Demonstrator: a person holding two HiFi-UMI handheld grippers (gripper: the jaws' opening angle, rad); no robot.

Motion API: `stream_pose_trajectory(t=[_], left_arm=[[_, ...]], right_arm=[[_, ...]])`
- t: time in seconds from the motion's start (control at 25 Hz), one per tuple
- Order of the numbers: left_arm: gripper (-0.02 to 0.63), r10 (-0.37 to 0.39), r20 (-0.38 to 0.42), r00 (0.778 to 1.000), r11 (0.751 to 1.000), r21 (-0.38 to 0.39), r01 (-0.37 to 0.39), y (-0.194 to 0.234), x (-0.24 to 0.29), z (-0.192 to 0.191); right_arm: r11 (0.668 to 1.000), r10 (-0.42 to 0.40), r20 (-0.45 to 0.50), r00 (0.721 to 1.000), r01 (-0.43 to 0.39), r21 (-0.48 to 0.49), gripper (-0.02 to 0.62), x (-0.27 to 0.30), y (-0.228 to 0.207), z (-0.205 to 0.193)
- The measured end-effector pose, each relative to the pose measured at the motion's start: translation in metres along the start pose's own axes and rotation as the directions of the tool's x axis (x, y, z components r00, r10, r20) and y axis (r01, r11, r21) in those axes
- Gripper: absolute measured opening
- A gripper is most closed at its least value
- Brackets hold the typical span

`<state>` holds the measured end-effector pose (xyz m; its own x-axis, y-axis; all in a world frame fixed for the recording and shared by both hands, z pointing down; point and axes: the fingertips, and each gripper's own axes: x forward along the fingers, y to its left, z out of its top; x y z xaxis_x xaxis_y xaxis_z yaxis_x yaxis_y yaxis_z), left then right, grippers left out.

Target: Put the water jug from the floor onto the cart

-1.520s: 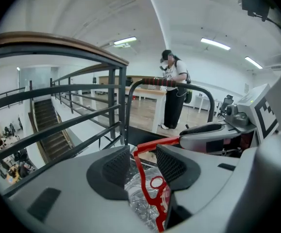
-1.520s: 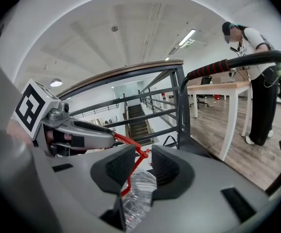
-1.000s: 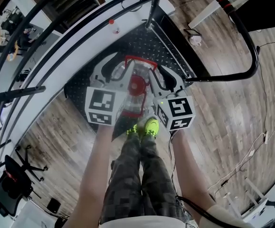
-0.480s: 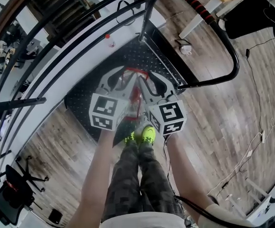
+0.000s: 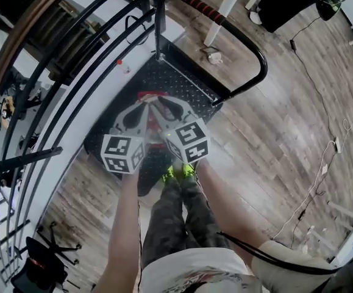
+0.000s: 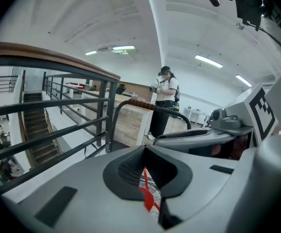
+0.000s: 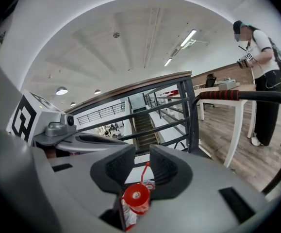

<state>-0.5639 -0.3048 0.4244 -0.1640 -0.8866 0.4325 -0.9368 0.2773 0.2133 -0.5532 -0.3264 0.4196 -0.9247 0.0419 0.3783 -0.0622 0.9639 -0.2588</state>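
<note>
The water jug hangs between my two grippers above the cart's black checker-plate deck. Only its red handle shows in the head view. In the right gripper view its red cap sits low between the jaws, and my right gripper is shut on the jug's neck. My left gripper has just been closing. Its jaws now meet at the tips, with a red strip of the handle pinched in the hollow between them. Both marker cubes hide the jug's body.
The cart's black push bar with a red-striped grip curves round the deck's far right. A dark stair railing runs along the left. White table legs and a standing person are beyond the cart. Cables lie on the wood floor.
Both grippers have risen with the jug. The left jaws, spread wide beside the jug's body before, have come together. The jug's cap, plain in the head view earlier, is now hidden.
</note>
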Motion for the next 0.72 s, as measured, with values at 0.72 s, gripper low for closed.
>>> stream_pose_trajectory(t=[0.72], left_arm=[[0.012, -0.049, -0.035, 0.998, 0.999, -0.010, 0.048, -0.073, -0.084, 0.048]], right_arm=[[1.000, 0.004, 0.009, 1.000, -0.004, 0.003, 0.035, -0.093, 0.037, 0.072]])
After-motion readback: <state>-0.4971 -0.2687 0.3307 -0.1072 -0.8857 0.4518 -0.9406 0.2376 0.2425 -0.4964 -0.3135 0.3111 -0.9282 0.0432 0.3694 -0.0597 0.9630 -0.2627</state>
